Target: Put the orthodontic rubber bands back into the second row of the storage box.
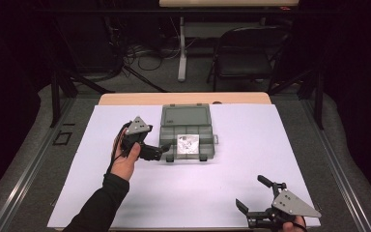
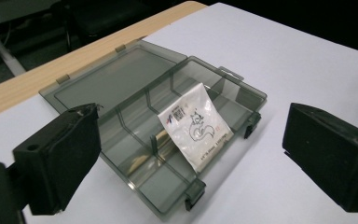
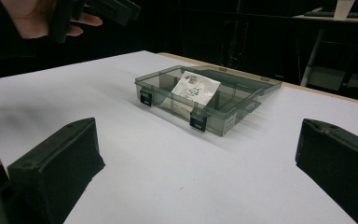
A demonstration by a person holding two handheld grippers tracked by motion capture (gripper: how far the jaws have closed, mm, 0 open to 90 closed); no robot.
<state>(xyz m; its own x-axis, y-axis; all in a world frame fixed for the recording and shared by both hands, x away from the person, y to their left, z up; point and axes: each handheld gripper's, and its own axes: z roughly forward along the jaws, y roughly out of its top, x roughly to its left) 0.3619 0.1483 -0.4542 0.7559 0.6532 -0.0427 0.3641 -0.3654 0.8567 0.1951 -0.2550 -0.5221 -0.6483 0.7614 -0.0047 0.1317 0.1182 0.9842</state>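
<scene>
My left tool (image 1: 166, 151) hung just beside the near-left corner of the clear grey compartment box (image 1: 185, 131), its jaws spread wide with nothing between them; no earlier look was on hand to compare. From the left gripper view I saw the box (image 2: 121, 93) lying open on the white sheet (image 2: 279, 60) that covered the tabletop, lid folded flat away from me. A small white sachet (image 2: 194, 124) printed with a squirrel drawing leaned tilted inside it, propped across the dividers of a near compartment, apart from both tools. My right tool (image 1: 253, 193) sat at the near-right edge of the sheet, well apart from the box, and its jaws also stood wide with only bare sheet between them. In the right gripper view I saw the sachet (image 3: 196, 88) resting against the box's partitions, with my left hand (image 3: 37, 18) above the far-left corner.
</scene>
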